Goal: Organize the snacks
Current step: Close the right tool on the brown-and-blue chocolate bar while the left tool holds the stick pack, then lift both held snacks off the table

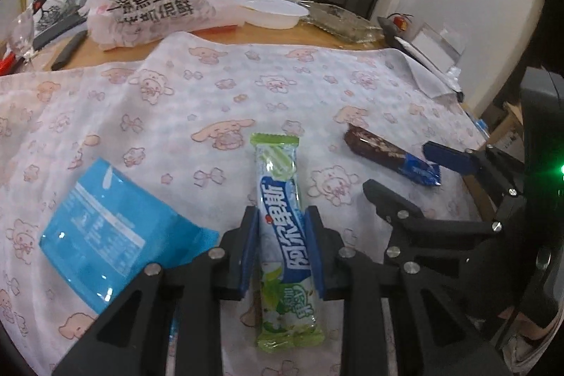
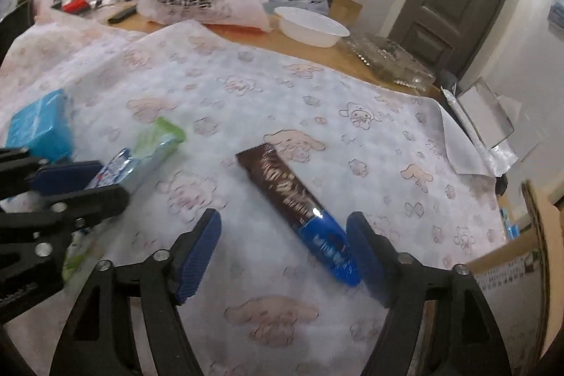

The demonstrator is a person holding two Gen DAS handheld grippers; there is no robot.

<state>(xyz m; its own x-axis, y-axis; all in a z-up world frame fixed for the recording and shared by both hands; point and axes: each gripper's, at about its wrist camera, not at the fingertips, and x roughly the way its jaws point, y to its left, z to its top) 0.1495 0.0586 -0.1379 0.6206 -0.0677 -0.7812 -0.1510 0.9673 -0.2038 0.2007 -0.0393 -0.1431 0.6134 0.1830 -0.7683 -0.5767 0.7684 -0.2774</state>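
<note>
Blue pouch [image 2: 40, 125] — blurred, perhaps boxlike

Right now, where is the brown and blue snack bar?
The brown and blue snack bar lies on the patterned cloth, its blue end beside the open right gripper, right of the green-white candy pack.

The green and blue candy stick [image 1: 283, 228] carries large white Chinese characters on its blue band, seen upside down from the left wrist camera; they appear to read 阿尔卑斯, the Alpenliebe brand. Left of the candy stick, the blue pouch [image 1: 105, 235] shows a white printed table, too small to read. Far behind the candy stick, the white plastic bag [image 1: 158, 2] bears two rows of bold black Chinese characters, also upside down; 三 can be made out, the rest not surely. Right of the candy stick, the brown and blue biscuit pack [image 2: 299, 210] has white lettering, blurred beyond reading.
</note>
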